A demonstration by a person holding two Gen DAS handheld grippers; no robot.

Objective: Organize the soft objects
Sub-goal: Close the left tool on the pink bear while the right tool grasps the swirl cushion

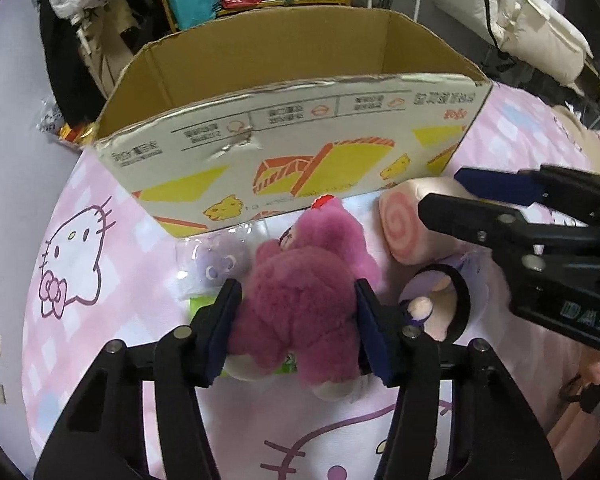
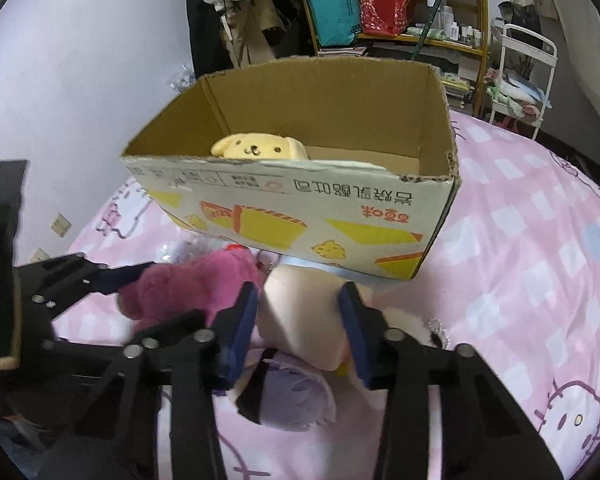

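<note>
A fuzzy pink plush bear (image 1: 300, 288) lies on the bed in front of the cardboard box (image 1: 300, 92). My left gripper (image 1: 298, 322) is shut on it, with both blue pads pressed into its sides. To its right lies a cream roll-shaped plush with a pink swirl end (image 1: 400, 228). My right gripper (image 2: 300, 320) is shut on this roll plush (image 2: 300, 304), squeezing its body. In the right wrist view the bear (image 2: 188, 284) and one of the left gripper's fingers (image 2: 120, 276) sit at the left. A yellow dog plush (image 2: 256, 146) lies inside the box (image 2: 300, 216).
A purple plush in a clear bag (image 1: 220, 264) lies left of the bear. A purple-haired doll (image 2: 296, 396) lies under the right gripper. The pink cartoon-cat bedsheet (image 2: 520, 280) spreads to the right. Shelves (image 2: 400, 36) and a white cart (image 2: 528, 72) stand behind the box.
</note>
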